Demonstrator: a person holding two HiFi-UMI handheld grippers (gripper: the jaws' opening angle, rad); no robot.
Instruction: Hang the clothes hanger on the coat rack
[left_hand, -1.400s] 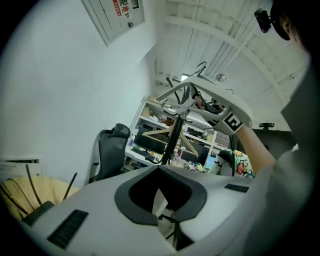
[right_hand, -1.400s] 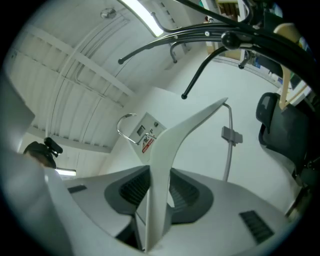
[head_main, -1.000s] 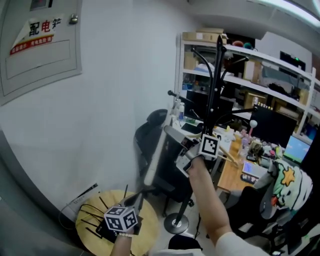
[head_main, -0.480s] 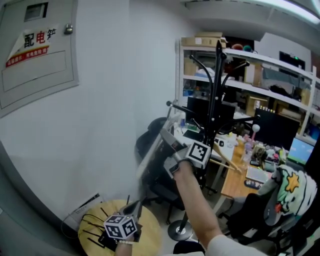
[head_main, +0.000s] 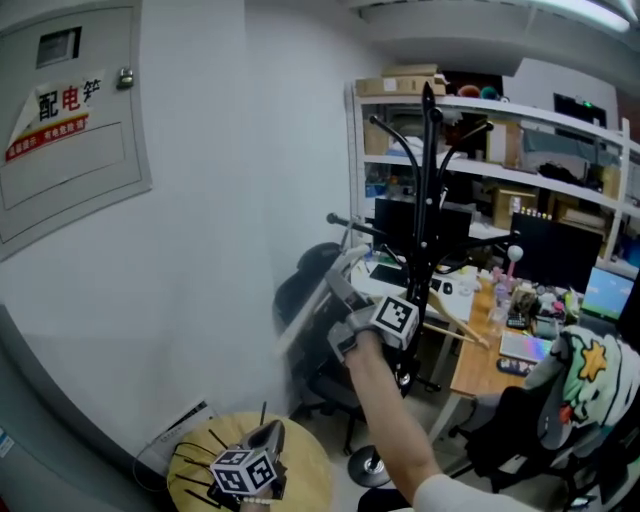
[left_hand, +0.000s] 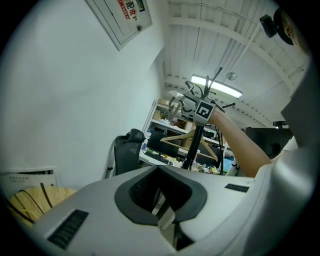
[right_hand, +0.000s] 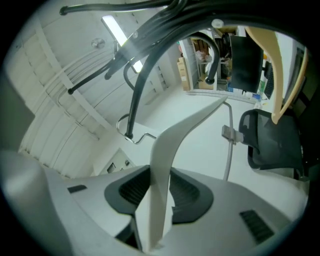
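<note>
The right gripper (head_main: 347, 308), clamped on the hanger (right_hand: 167, 150), has tilted up toward the coat rack (head_main: 428, 200); hook not yet on; left gripper (head_main: 245, 470) closed, empty

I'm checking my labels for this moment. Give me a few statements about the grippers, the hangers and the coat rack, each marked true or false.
1. The right gripper has its jaws closed on a white hanger. True.
2. The left gripper also holds a hanger. False: nothing is between its jaws.
3. A wooden hanger already hangs on the coat rack. True.
4. The coat rack is white. False: it is black.
</note>
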